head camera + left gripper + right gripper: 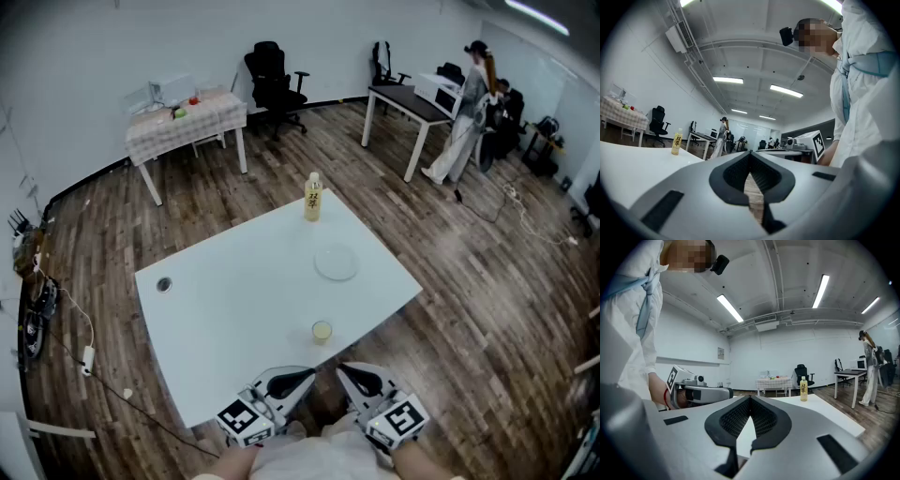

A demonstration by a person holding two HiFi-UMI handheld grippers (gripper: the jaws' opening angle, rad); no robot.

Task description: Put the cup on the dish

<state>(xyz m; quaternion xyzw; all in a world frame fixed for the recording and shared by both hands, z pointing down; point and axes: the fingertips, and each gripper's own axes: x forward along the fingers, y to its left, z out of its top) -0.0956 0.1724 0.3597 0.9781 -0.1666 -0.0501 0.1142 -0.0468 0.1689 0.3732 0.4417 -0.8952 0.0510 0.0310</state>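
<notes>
Nearest us, at the near edge of the white surface (234, 281), the left claw (307, 376) and right claw (343, 370) were both closed on nothing, tips angled toward each other. Just beyond them stood the cup (322, 331) — small, yellowish, upright, apart from everything. We judged it light, rigid and probably smooth, best pinched gently across its side wall below the rim. Farther on lay the pale round dish (337, 262), empty, and past it a bottle (313, 197) near the far corner.
</notes>
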